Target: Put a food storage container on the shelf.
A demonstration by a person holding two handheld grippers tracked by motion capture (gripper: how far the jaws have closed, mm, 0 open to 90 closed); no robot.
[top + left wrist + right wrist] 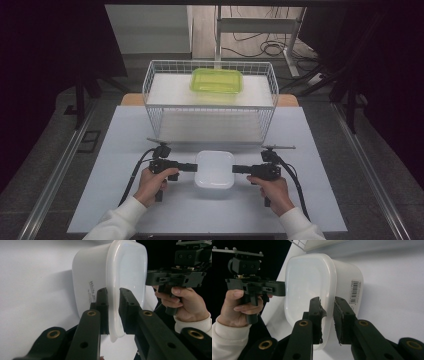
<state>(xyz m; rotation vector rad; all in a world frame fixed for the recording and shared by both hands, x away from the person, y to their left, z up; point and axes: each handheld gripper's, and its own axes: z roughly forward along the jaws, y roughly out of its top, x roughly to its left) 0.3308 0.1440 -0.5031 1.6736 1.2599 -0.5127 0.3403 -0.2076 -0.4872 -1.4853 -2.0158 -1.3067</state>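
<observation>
1. White tub (215, 170): stands on the desk (120, 195), between the two grippers and lidded in the same white plastic.
2. Left gripper (113, 312): its fingers (102, 307) straddle the tub's lid rim, one above and one below, set narrow and closed on that rim; the high view shows this gripper (192, 167) at the tub's left edge.
3. Right gripper (327, 317): its fingers (343, 320) bracket the opposite rim in the same way, narrow, with the pads at or very near the plastic; the high view places it (236, 169) at the tub's right edge.
4. Wire basket (210, 100): beyond the fingertips, well apart from the tub, with a green box (216, 80) on its upper shelf.
5. Progress, as judged: the two-sided hold on the tub appears made; the tub rests on the desk, so the lift and the carry, probably toward the basket, remain.
</observation>
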